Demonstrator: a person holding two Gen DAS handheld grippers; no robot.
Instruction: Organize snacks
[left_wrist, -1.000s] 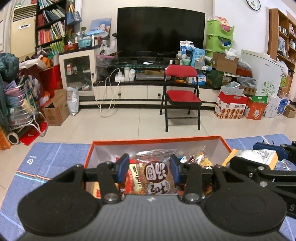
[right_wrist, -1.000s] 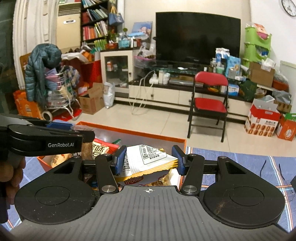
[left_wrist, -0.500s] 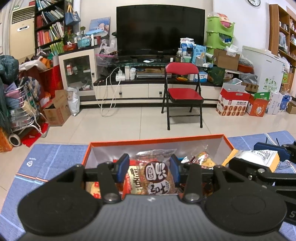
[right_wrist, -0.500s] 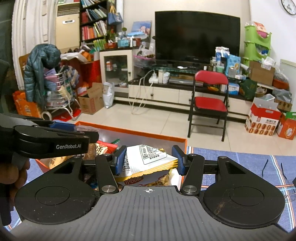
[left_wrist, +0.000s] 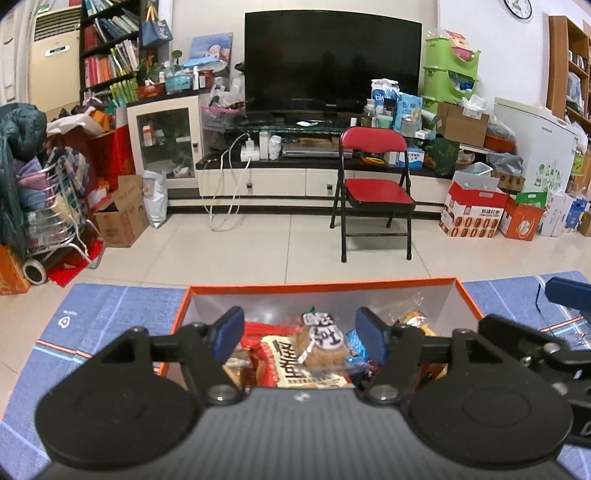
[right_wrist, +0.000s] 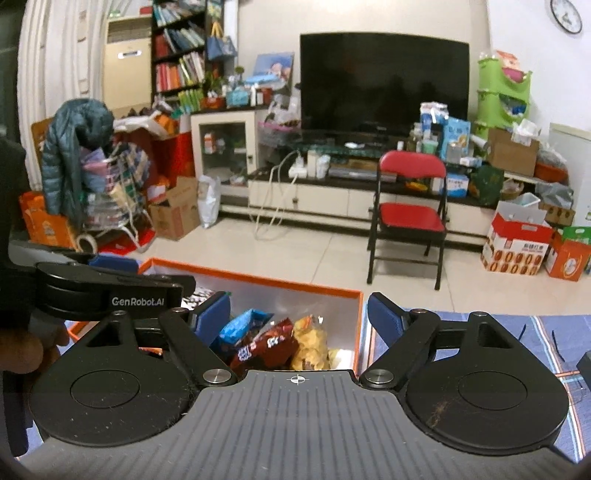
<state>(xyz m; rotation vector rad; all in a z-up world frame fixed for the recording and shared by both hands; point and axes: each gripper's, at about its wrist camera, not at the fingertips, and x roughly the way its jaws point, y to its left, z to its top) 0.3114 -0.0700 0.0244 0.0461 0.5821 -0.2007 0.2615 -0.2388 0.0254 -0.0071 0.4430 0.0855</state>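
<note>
An orange box (left_wrist: 321, 286) with a pale inside stands on the mat under both grippers and holds several snack packets. My left gripper (left_wrist: 299, 328) hovers over its near side, jaws opening, pads touching nothing. Below the gap a round brown snack (left_wrist: 323, 341) with a black-and-white label lies on a flat printed pack (left_wrist: 291, 363). My right gripper (right_wrist: 299, 312) hangs over the box's right end (right_wrist: 295, 286), jaws opening, nothing between them. Beneath it lie a blue packet (right_wrist: 240, 325), a dark red packet (right_wrist: 266, 347) and a yellow bag of crisps (right_wrist: 310, 343).
A blue striped mat (left_wrist: 110, 314) covers the surface around the box. Beyond it are tiled floor, a red folding chair (left_wrist: 373, 192), a TV cabinet and cardboard boxes (left_wrist: 476, 214). A hand (right_wrist: 22, 350) holds the left gripper at the right wrist view's left edge.
Both pairs of jaws have spread apart. The round brown snack dropped from the left gripper into the box. The white-and-yellow pack left the right gripper and is gone from between its fingers.
</note>
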